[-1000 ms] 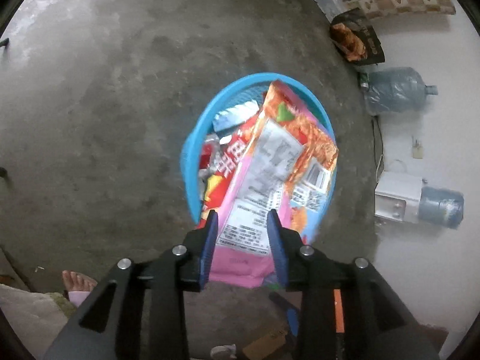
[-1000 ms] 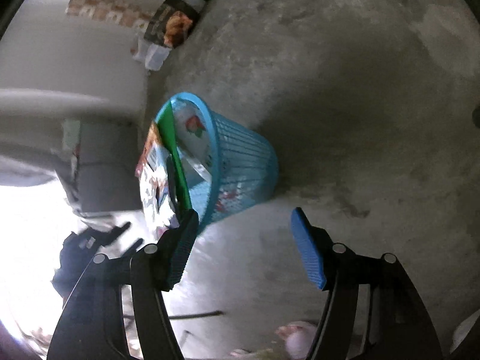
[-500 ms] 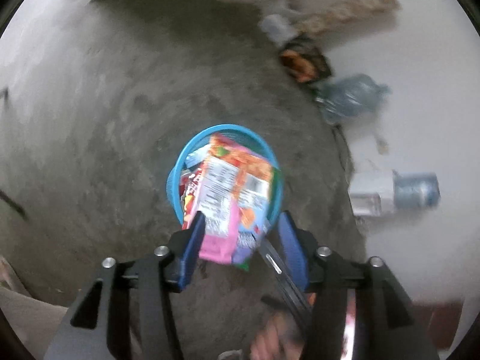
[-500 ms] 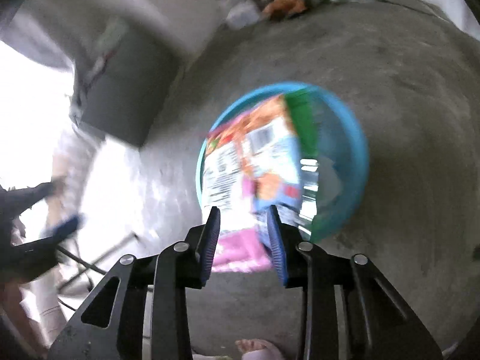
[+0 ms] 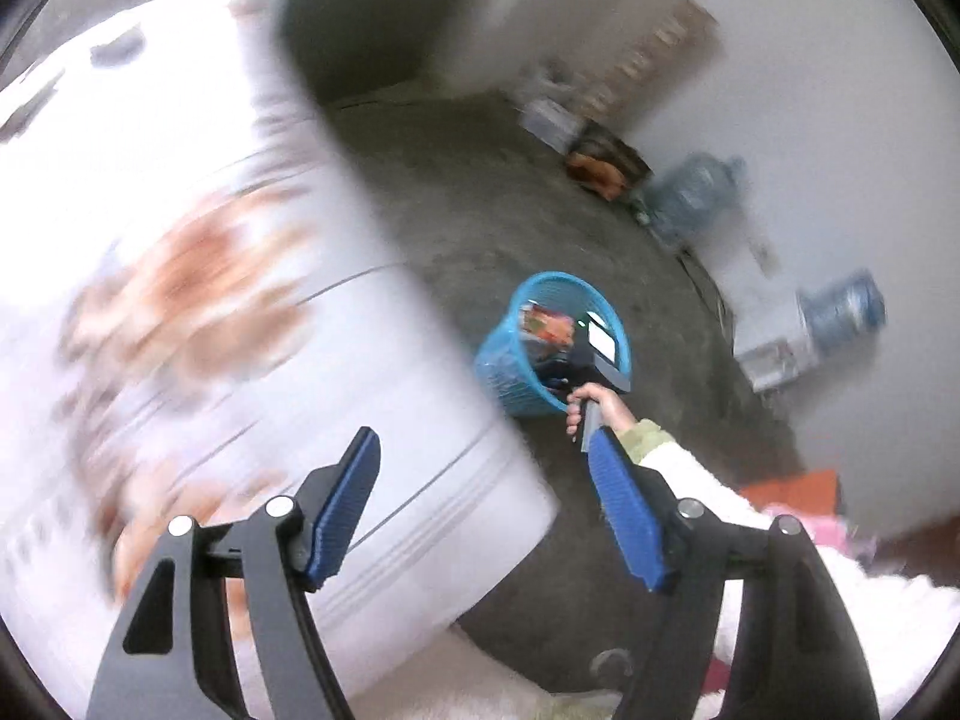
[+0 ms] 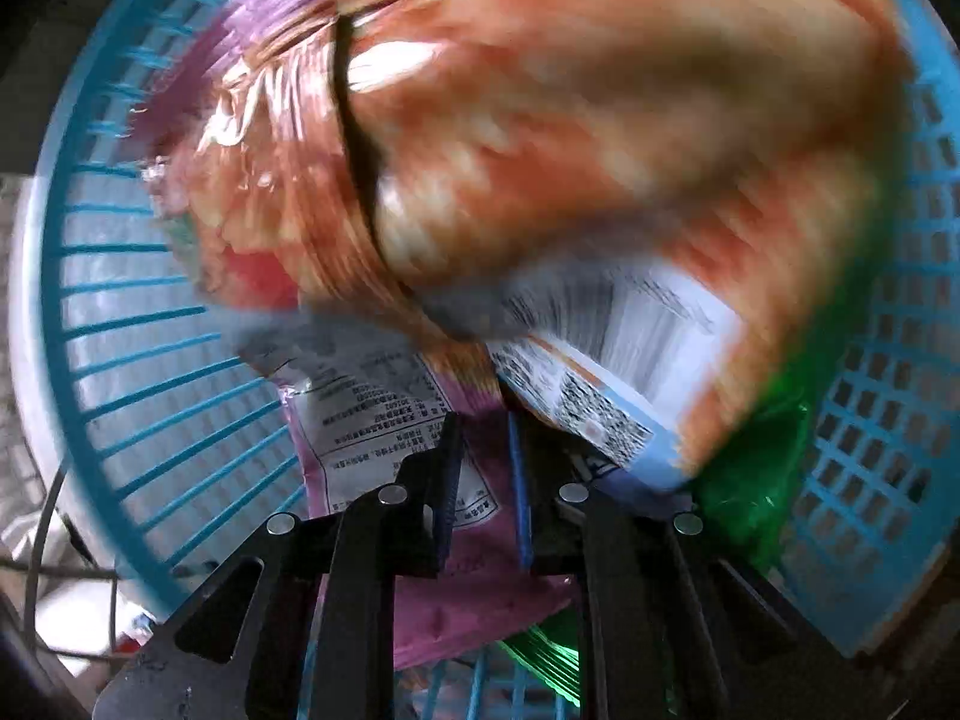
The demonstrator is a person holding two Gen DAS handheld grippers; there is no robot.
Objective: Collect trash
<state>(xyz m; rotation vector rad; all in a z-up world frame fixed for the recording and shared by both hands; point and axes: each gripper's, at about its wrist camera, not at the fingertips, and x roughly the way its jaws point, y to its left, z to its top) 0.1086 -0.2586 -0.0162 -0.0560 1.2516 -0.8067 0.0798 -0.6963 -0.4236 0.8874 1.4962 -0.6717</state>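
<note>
In the right wrist view my right gripper [image 6: 485,420] points down inside the blue mesh basket [image 6: 120,300]. Its jaws are narrow and still closing on the pink end of an orange and pink snack bag [image 6: 540,150], which fills the basket's mouth. A green wrapper [image 6: 756,468] lies beside it. In the left wrist view my left gripper [image 5: 480,438] hangs high above the floor, its jaws opening with nothing between them. Far below it stands the basket [image 5: 516,372], with a person's hand [image 5: 594,402] pushing the right tool into it.
A blurred white cloth surface with orange patches [image 5: 180,330] fills the left of the left wrist view. Along the wall are two water jugs [image 5: 696,192] [image 5: 846,306], a white appliance [image 5: 774,354] and a dark bag [image 5: 606,162]. The floor is grey concrete [image 5: 480,192].
The left gripper let go of the snack bag, opened and rose far from the basket. The right gripper closed on the bag's pink end and plunged down into the basket.
</note>
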